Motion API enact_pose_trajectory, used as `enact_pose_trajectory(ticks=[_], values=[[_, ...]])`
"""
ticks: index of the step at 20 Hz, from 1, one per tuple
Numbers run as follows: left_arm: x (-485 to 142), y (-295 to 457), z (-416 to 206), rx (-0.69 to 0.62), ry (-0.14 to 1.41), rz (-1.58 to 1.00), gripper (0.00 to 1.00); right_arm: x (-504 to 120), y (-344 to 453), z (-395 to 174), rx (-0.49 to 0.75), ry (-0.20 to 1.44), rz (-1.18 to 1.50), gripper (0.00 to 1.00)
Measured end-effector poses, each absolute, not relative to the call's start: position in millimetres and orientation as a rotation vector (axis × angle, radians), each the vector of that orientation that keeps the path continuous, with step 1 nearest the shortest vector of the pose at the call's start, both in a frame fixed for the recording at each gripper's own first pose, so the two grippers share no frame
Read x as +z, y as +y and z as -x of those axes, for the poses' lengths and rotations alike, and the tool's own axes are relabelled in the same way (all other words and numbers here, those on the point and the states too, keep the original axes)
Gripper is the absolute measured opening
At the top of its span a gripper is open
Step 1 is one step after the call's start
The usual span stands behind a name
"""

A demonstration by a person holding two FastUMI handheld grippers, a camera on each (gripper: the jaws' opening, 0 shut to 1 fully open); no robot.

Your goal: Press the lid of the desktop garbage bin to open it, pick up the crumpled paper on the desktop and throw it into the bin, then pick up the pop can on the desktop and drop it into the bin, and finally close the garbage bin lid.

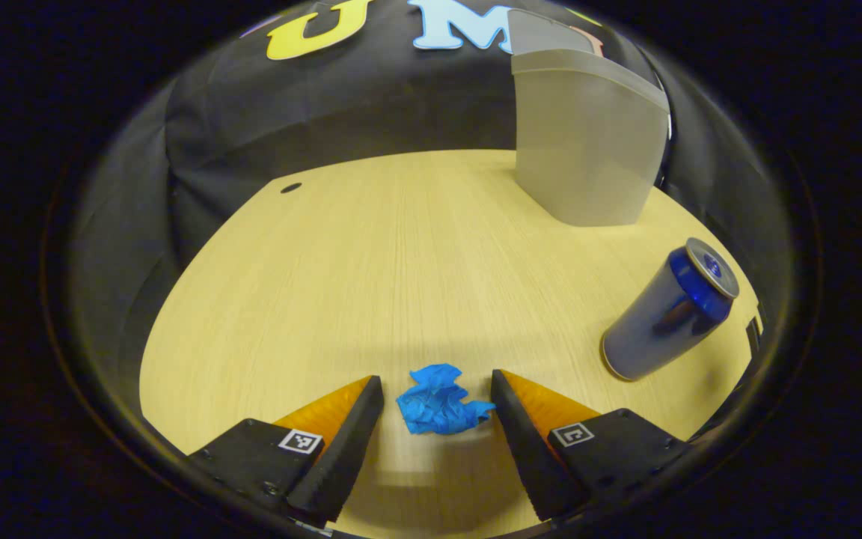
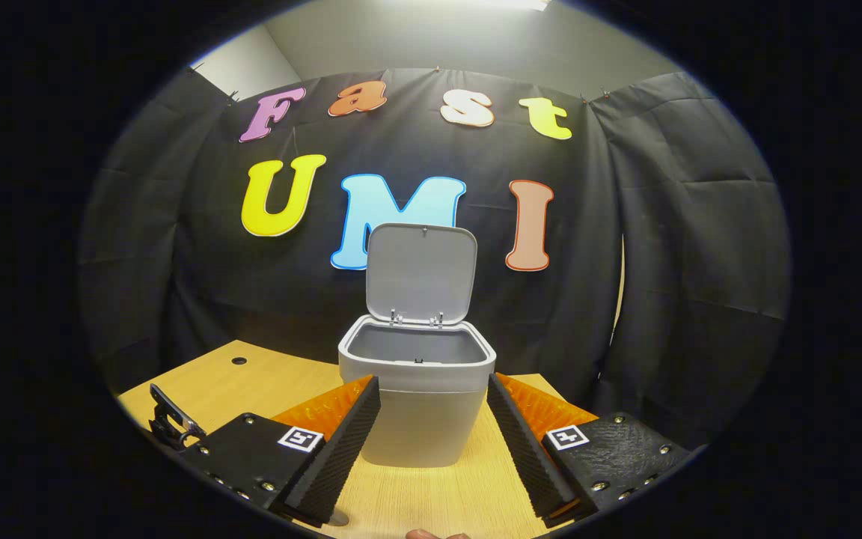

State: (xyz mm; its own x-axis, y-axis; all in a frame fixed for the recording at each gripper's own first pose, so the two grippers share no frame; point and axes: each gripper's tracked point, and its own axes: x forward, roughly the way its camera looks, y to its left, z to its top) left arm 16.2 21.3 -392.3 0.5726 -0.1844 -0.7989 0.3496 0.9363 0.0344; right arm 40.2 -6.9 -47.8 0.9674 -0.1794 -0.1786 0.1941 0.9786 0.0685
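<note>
Crumpled paper (image 1: 438, 400) between hand-held gripper (image 1: 437, 389) fingers

Bright overhead light, soft shadows, strong fisheye warping, perhaps slight edge blur.

Both views toward shared bin (image 1: 588, 142)

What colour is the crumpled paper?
Bright blue. The crumpled paper shows best in the left gripper view.
</note>
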Motion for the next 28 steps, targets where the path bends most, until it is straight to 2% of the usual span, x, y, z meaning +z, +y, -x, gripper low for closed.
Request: enact_pose_trajectory(ticks=[1, 2, 3, 4, 7, 8, 9, 12, 14, 16, 17, 18, 19, 20, 21, 23, 26, 27, 28], values=[[-391, 20, -17, -0.324, 0.908, -0.19, 0.95, -49, -6, -41, -0.189, 0.177, -0.088, 0.93], [-393, 20, -16, -0.327, 0.914, -0.187, 1.0, -52, -5, -42, -0.187, 0.181, -0.088, 0.93], [-392, 20, -17, -0.331, 0.912, -0.183, 0.9, -53, -4, -43, -0.185, 0.185, -0.087, 0.93], [-393, 19, -17, -0.337, 0.908, -0.18, 0.99, -55, -3, -45, -0.182, 0.189, -0.086, 0.93], [-393, 17, -17, -0.356, 0.889, -0.182, 0.98, -55, 2, -47, -0.172, 0.189, -0.087, 0.93], [-394, 15, -16, -0.367, 0.888, -0.185, 0.9, -56, 3, -47, -0.167, 0.189, -0.089, 0.93], [-394, 14, -16, -0.375, 0.887, -0.191, 0.91, -56, 5, -47, -0.164, 0.188, -0.091, 0.93], [-393, 10, -15, -0.395, 0.882, -0.207, 0.69, -59, 7, -46, -0.159, 0.191, -0.094, 0.93], [-394, 8, -16, -0.403, 0.879, -0.209, 0.66, -61, 6, -44, -0.16, 0.198, -0.1, 0.93], [-393, 9, -16, -0.397, 0.873, -0.211, 0.48, -62, 4, -40, -0.165, 0.2, -0.114, 0.93], [-393, 10, -17, -0.383, 0.874, -0.216, 0.44, -63, 2, -39, -0.169, 0.201, -0.121, 0.93], [-393, 10, -17, -0.383, 0.868, -0.217, 0.27, -64, -1, -38, -0.176, 0.2, -0.127, 0.93], [-392, 12, -20, -0.372, 0.86, -0.227, 0.31, -64, -3, -36, -0.182, 0.201, -0.131, 0.93], [-393, 12, -19, -0.373, 0.861, -0.227, 0.19, -65, -5, -35, -0.188, 0.201, -0.135, 0.93], [-392, 13, -20, -0.374, 0.857, -0.225, 0.23, -66, -7, -34, -0.193, 0.201, -0.138, 0.93], [-390, 13, -21, -0.371, 0.852, -0.216, 0.12, -66, -10, -32, -0.199, 0.198, -0.146, 0.93], [-381, 12, -25, -0.372, 0.83, -0.237, 0.12, -66, -15, -31, -0.206, 0.195, -0.146, 0.93], [-375, 10, -26, -0.375, 0.818, -0.237, 0.15, -68, -16, -32, -0.207, 0.197, -0.144, 0.93], [-370, 4, -27, -0.38, 0.806, -0.229, 0.12, -68, -17, -32, -0.207, 0.197, -0.145, 0.93]])
